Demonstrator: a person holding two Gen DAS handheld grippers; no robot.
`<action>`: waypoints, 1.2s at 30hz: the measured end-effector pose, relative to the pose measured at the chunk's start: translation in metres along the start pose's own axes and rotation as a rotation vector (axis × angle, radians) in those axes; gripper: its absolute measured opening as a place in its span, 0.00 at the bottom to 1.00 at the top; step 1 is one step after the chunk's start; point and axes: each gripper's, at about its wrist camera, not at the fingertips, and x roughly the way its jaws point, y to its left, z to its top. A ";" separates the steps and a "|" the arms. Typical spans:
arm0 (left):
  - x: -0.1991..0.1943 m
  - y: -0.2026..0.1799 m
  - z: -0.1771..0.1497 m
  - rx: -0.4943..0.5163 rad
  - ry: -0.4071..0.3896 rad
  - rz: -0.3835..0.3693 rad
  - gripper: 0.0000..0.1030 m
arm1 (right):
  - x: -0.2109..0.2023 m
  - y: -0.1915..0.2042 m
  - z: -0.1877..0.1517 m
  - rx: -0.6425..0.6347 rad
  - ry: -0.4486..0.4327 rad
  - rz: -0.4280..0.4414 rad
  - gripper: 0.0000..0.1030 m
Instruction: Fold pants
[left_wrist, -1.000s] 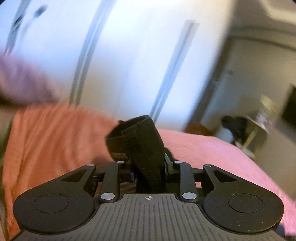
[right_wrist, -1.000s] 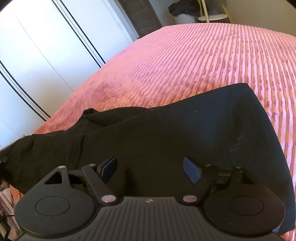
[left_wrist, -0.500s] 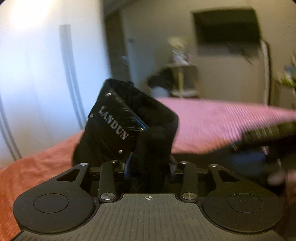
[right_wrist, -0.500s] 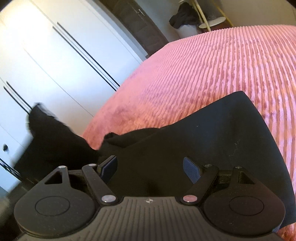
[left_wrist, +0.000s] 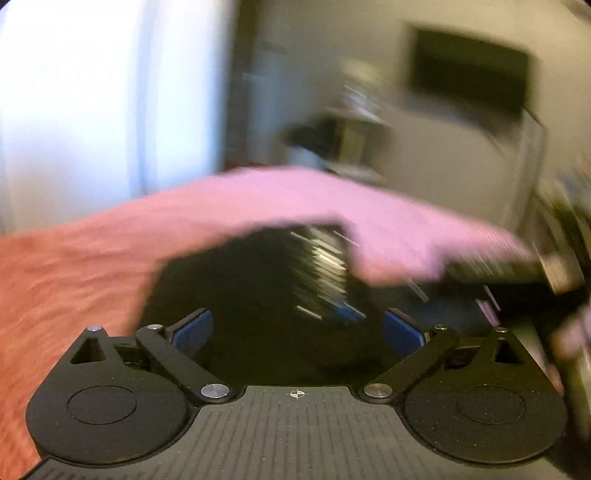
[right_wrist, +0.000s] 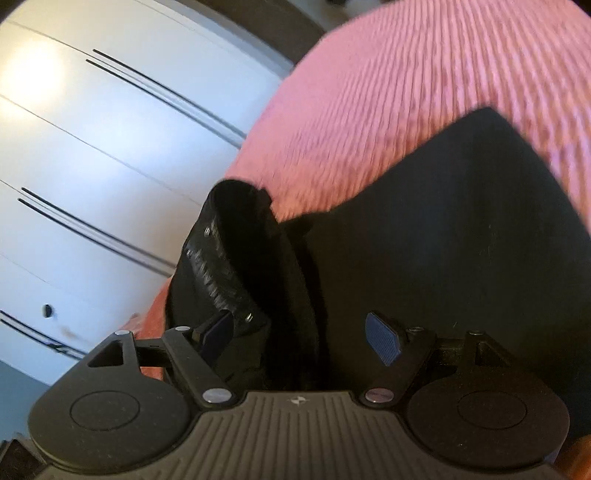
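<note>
Pants: letting the folded end settle on the pile

Pants (right_wrist: 443, 236), black, lie on the pink ribbed bedspread (right_wrist: 424, 74), with the wide flat part spread toward the right in the right wrist view. One end with a stiff band (right_wrist: 221, 258) stands up in a hump at the left side of the cloth, near the white wardrobe doors (right_wrist: 110, 129).

The left gripper (left_wrist: 295, 328) is opening its jaws at this moment; the black cloth (left_wrist: 258, 280) is between and in front of the blue pads (left_wrist: 192, 332), but they do not press on it. The picture is much blurred (so the exact edge of the cloth is hard to tell). The right gripper (right_wrist: 303, 336) has its jaws apart over the dark fabric and grips nothing.

I judge the step in hand is the release of the carried end onto the rest. To do it well, the left gripper should draw back straight along its own fingers, so no pad drags the band. The hump may then need pressing flat, and the edges should be lined up before another fold.
</note>
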 end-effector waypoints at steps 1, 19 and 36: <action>-0.002 0.007 0.003 -0.050 -0.015 0.059 0.99 | 0.004 -0.001 -0.001 0.010 0.029 -0.006 0.77; 0.070 0.084 -0.017 -0.359 0.252 0.249 1.00 | 0.058 0.037 -0.020 -0.082 0.143 -0.003 0.58; 0.037 0.077 -0.010 -0.363 0.149 0.314 1.00 | -0.040 0.102 -0.030 -0.381 -0.218 -0.113 0.17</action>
